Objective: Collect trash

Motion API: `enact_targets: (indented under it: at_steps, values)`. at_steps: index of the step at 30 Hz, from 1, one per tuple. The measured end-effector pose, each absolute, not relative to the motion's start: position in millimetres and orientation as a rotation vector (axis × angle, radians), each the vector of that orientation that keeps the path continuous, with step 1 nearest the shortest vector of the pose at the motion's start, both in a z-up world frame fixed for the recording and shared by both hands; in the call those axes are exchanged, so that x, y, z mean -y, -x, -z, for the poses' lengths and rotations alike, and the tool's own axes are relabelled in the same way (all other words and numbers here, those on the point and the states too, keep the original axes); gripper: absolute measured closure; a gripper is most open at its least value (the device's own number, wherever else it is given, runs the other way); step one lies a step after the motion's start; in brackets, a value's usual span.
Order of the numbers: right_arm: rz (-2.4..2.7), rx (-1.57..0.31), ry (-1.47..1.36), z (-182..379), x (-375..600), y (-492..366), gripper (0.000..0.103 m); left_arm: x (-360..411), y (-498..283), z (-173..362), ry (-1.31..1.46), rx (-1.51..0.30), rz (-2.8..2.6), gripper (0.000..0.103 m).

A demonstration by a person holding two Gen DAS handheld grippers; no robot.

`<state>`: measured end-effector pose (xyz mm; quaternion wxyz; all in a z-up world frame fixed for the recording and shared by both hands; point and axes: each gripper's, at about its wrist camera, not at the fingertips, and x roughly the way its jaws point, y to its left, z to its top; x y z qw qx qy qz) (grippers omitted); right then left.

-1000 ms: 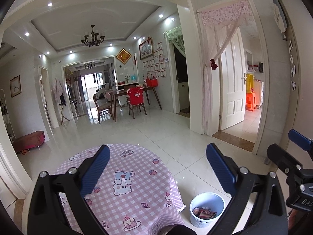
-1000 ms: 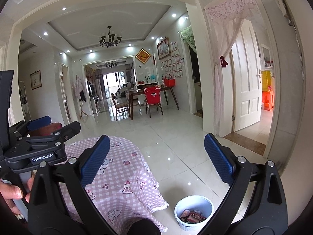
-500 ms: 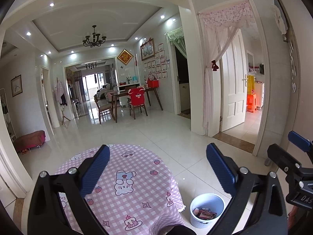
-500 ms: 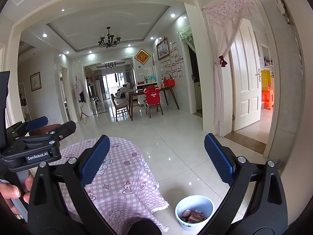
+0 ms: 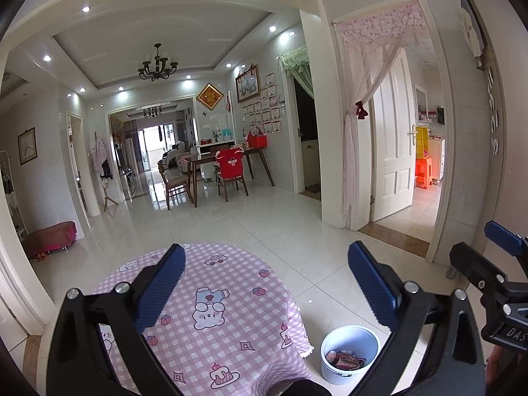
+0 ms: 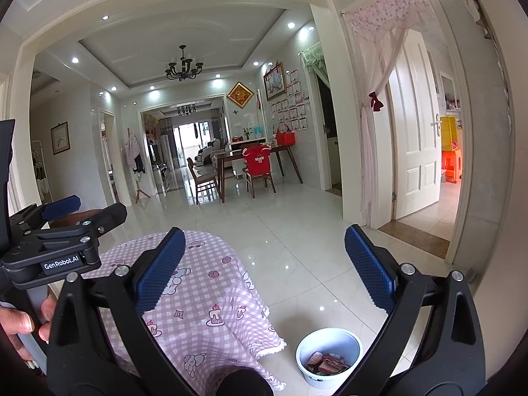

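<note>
A white waste bin stands on the tiled floor right of the round table; it holds several wrappers. It also shows in the right wrist view with trash inside. My left gripper is open and empty, held high above the table with its pink checked cloth. My right gripper is open and empty, above the table's right edge. The left gripper's body shows at the left of the right wrist view, the right gripper's body at the right of the left wrist view.
A doorway with a pink curtain and a white door is at the right. A dining table with chairs stands far back. A red bench sits at the left wall. Glossy tiled floor lies between.
Both grippers have tilted slightly, so the table and bin sit a little lower in view. Both stay open and empty.
</note>
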<state>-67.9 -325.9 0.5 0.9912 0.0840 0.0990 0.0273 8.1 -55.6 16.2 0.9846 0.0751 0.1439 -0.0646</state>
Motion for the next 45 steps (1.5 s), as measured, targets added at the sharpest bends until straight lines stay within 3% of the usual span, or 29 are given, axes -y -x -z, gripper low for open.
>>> enact_targets:
  at_steps: [45]
  values:
    - [-0.094,-0.234,-0.203,19.0,326.2,59.1,0.008,51.8,-18.2,2.0,-0.149,-0.315,0.143,0.006]
